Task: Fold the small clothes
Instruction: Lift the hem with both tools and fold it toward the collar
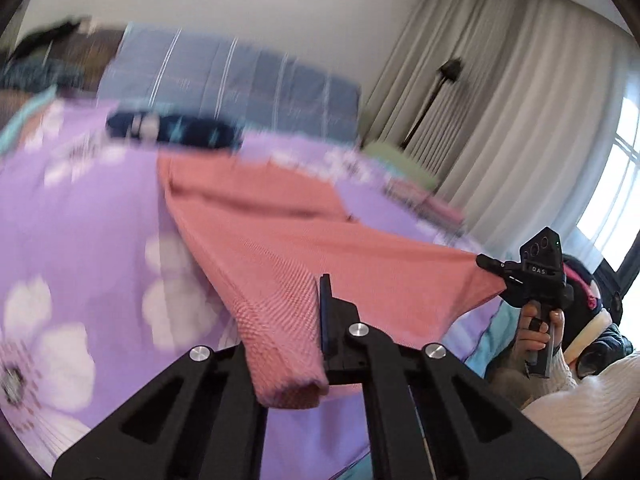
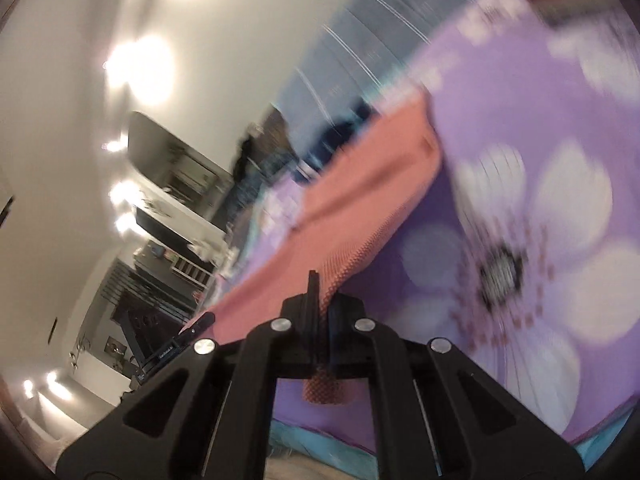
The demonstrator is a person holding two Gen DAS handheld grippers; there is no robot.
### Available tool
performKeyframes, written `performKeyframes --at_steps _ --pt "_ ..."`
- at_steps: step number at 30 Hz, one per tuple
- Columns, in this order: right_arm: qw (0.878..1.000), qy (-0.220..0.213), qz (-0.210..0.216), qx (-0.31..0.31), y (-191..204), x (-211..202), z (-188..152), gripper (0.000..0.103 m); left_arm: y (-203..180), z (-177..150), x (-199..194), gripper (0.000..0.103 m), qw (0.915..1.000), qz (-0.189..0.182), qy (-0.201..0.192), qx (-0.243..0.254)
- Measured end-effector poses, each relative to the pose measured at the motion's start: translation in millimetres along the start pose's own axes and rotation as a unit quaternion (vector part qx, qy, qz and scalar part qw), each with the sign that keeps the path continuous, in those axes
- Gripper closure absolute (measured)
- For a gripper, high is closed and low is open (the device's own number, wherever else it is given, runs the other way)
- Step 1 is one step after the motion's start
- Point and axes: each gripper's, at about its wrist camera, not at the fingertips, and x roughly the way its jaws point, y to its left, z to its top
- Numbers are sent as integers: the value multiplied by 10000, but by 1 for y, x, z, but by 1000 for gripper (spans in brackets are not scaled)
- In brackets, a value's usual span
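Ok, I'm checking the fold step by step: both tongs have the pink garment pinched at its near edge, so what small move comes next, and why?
Probably carry both corners forward toward the far edge. The left tongs and right tongs are shut on the pink garment, its near edge is lifted off the purple floral bedspread, and its far part lies flat there, so laying the near half over it would make a fold.

In your left wrist view the garment [image 1: 280,236] lies across the middle of the frame on the bedspread [image 1: 80,208], its near edge pinched in the left gripper [image 1: 325,300] at lower centre and its far corner in the right gripper [image 1: 490,264] at the right edge. Behind it, a pillow [image 1: 224,80] sits upper centre, with curtains [image 1: 500,100] at upper right
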Motion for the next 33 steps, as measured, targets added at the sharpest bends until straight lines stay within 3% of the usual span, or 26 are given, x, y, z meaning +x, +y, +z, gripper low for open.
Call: performKeyframes --at_steps 5,8,18,26,33 --pt "9936 -752 300 -784 44 -58 15 100 -44 16 -47 100 9956 -40 -690 625" --pt "9866 -1000 -132 -1285 59 -68 20 99 -53 15 -54 100 9935 102 -761 839" --pt "9953 -370 -725 -528 -6 16 32 99 -5 12 19 100 9976 636 18 271" --pt "9928 -381 -915 -667 -17 42 52 99 13 32 52 99 9969 748 114 201" --pt "9872 -369 -1346 -776 -41 104 98 99 34 67 103 99 9956 888 110 263"
